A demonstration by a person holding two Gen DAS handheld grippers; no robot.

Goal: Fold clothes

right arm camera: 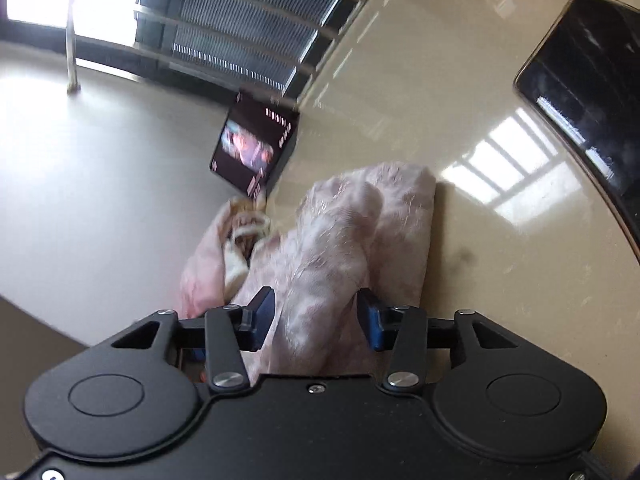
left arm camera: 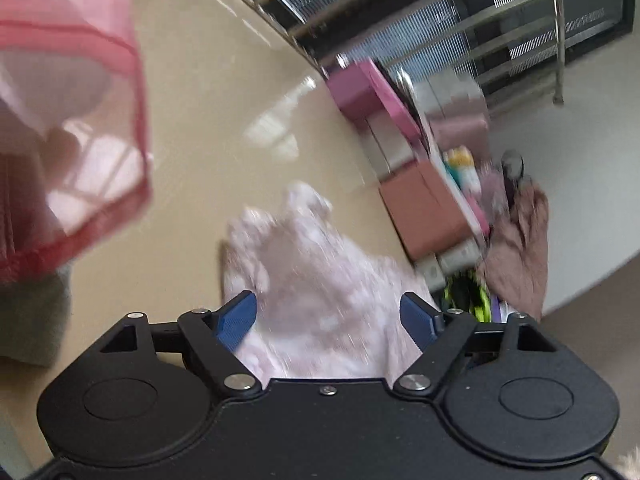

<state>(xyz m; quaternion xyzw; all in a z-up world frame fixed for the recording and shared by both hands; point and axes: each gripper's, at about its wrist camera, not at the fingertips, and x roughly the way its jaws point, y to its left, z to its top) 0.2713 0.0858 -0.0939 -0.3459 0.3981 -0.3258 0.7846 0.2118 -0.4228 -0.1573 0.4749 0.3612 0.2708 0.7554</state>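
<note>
Black plastic housings fill the bottom of both views, each carrying two blue ribbed pads. The left gripper (left arm camera: pixel 328 316) stands with its jaws spread wide; the pale pink garment (left arm camera: pixel 316 288), a soft crumpled cloth with a faint blotchy pattern, lies between the pads without being pressed by either. The right gripper (right arm camera: pixel 316 314) holds its jaws narrower, and a thick fold of the same pale pink garment (right arm camera: pixel 340 248) rises between them; the pads sit close beside the cloth, yet no squeeze is visible. The garment rests bunched on the glossy beige table (left arm camera: pixel 208 128), which mirrors window light.

Only the left wrist view shows a sheer pink mesh bag (left arm camera: pixel 72 128) with darker red seams hanging at the left, a grey-green cloth (left arm camera: pixel 32 320) under it, and beyond the garment a blurred stack of pink and brown boxes (left arm camera: pixel 404 184) beside a dusty-rose cloth (left arm camera: pixel 520 248).

Only the right wrist view shows one dark phone (right arm camera: pixel 592 96) lying flat on the table (right arm camera: pixel 500 248) at the right, one small black printed box (right arm camera: pixel 256 144) at the table's edge, and a striped trim (right arm camera: pixel 244 232) tucked in the garment's folds.
</note>
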